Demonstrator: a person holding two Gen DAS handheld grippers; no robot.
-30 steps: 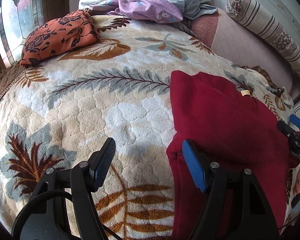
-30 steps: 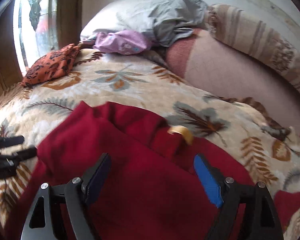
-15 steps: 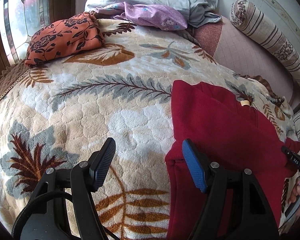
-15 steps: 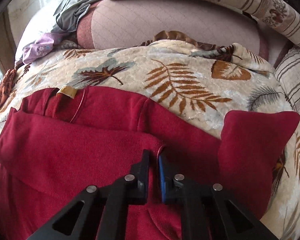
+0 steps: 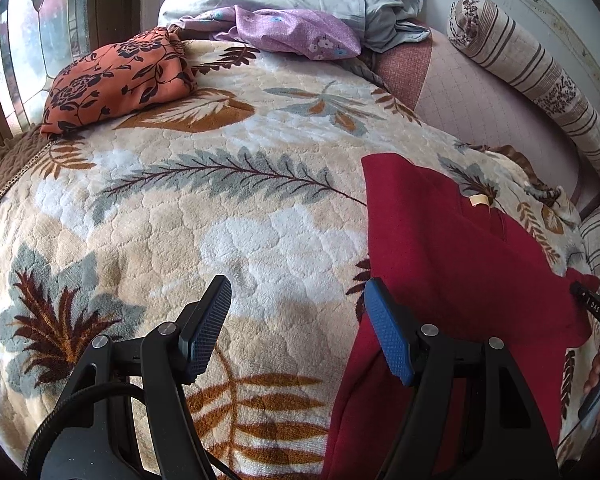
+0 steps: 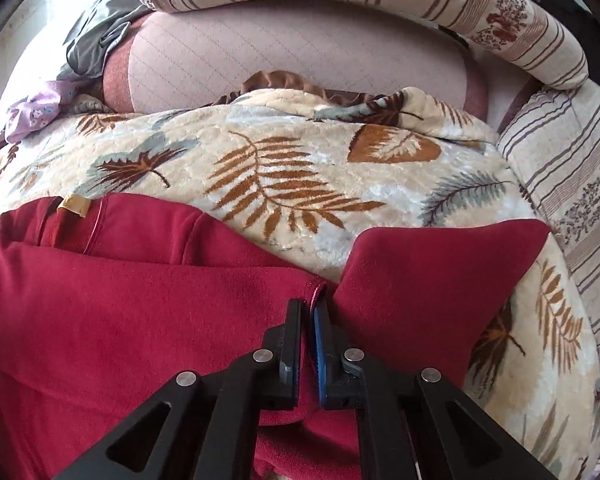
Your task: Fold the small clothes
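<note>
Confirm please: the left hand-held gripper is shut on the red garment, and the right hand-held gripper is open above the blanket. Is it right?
Reversed. The right wrist view shows the right hand-held gripper shut on the red garment; the left wrist view shows the left hand-held gripper open above the blanket.

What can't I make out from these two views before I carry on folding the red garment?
- Red garment near hem: cut off by the bottom edge in both wrist views.
- Fabric under the right claw: hidden by the shut fingers in the right wrist view, so how many layers are pinched is unclear.
- Neck label: too small to read in either view.
- Left claw height above the blanket: cannot tell.
</note>
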